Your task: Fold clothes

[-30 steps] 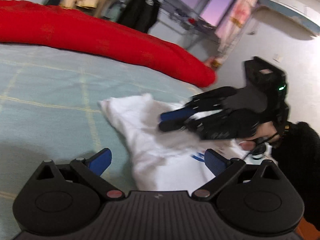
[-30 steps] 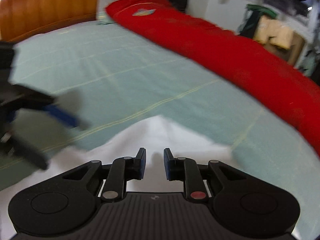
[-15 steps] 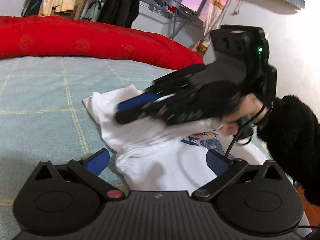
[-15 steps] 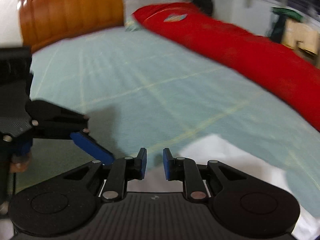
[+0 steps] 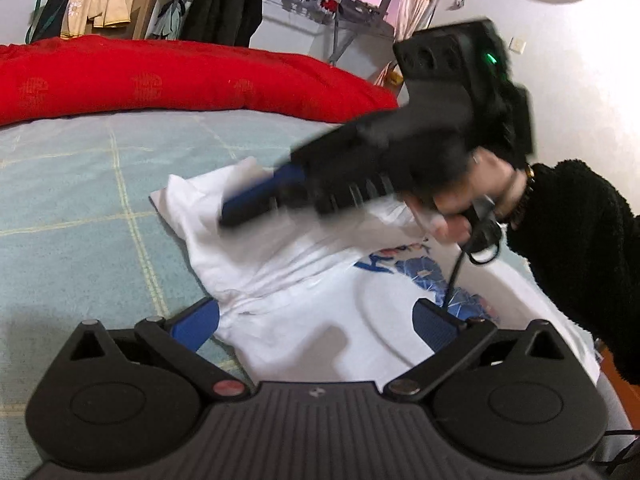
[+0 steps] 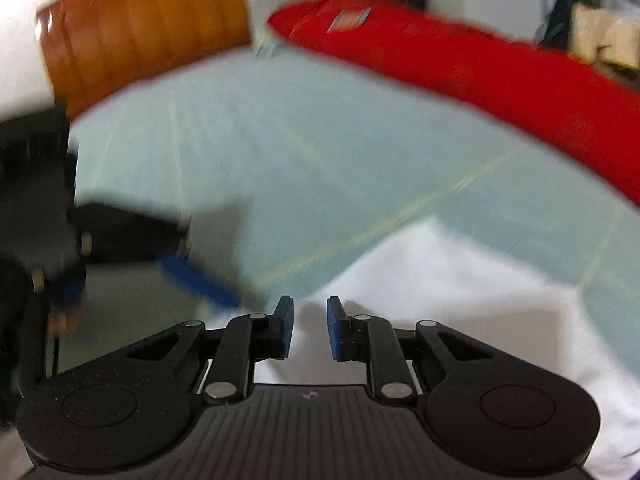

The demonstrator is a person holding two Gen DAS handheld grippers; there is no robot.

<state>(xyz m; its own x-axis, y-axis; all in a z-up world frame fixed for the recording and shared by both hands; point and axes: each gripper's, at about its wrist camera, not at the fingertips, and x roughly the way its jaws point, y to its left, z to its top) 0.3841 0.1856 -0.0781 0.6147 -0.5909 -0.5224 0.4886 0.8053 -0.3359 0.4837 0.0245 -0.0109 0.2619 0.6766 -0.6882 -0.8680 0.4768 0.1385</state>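
A white shirt [image 5: 304, 300] with a blue picture on its front lies crumpled on the pale green bed sheet [image 5: 72, 208]; it sits near the front edge of the bed, and one part of it sticks out toward the long red quilt [image 5: 180, 80] at the back; the shirt and the quilt are well apart.

The left gripper [image 5: 316, 326] hangs low over the near side of the shirt; its blue fingers stand wide apart, with white cloth showing between them, and they do not pinch anything.

The right gripper [image 6: 308, 328] is above the far part of the shirt; its two blue fingers are close together with a small gap; nothing is in the gap, only the white cloth lower down behind it. A hand [image 5: 472, 196] in a fuzzy black sleeve [image 5: 576, 248] holds this gripper, and it looks blurry.

A brown wooden headboard [image 6: 140, 32] stands at the end of the bed; dark clothes [image 5: 224, 4] hang on a rack past the quilt.
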